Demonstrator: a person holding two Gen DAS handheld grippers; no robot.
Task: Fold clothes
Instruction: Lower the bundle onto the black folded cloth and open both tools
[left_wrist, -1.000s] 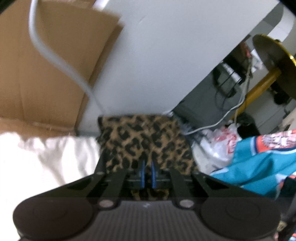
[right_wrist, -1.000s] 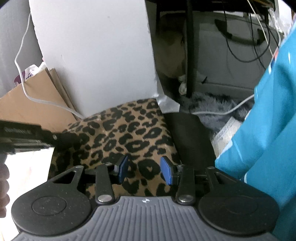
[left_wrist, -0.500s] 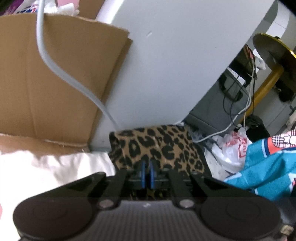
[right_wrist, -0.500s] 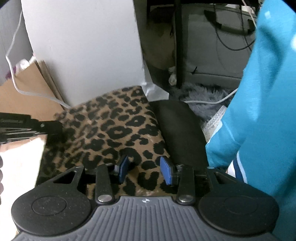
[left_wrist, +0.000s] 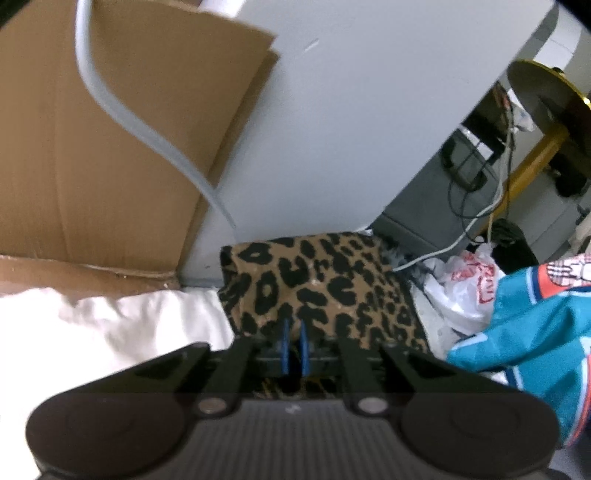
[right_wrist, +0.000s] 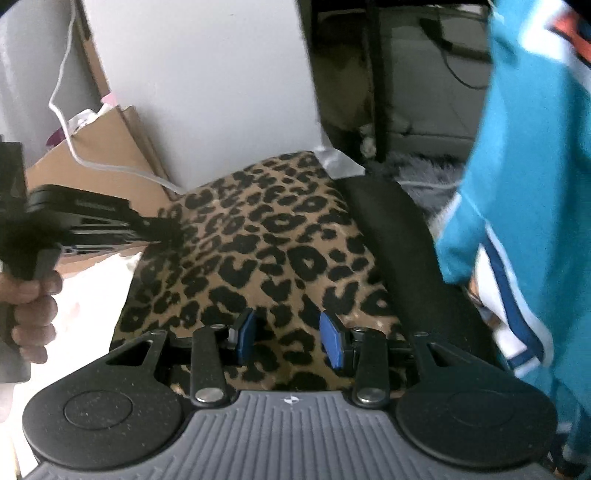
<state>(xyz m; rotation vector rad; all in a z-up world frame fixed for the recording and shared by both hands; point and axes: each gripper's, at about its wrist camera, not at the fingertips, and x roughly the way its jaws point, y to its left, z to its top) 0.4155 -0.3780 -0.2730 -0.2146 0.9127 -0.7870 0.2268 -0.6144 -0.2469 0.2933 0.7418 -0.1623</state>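
Observation:
A folded leopard-print cloth (left_wrist: 314, 288) (right_wrist: 273, 251) lies between white bedding and a teal jersey. My left gripper (left_wrist: 293, 347) is shut on the cloth's left edge, and its blue pads (left_wrist: 284, 345) pinch the fabric. In the right wrist view it reaches in from the left (right_wrist: 166, 232), held by a person's hand (right_wrist: 33, 306). My right gripper (right_wrist: 289, 339) stands open over the near part of the cloth, pads well apart, with fabric lying flat beneath them. The teal jersey (left_wrist: 524, 332) (right_wrist: 528, 147) hangs bunched at the right.
White bedding (left_wrist: 92, 325) spreads to the left. Behind the cloth stand a white panel (left_wrist: 369, 110) and a cardboard sheet (left_wrist: 110, 147) with a grey cable (left_wrist: 122, 110) across it. A black fabric strip (right_wrist: 399, 229) lies right of the cloth. A plastic bag (left_wrist: 465, 284) and wires clutter the back right.
The right gripper has shifted closer over the leopard cloth, and the teal jersey fills more of its right side. The left gripper keeps its pinch on the cloth's edge.

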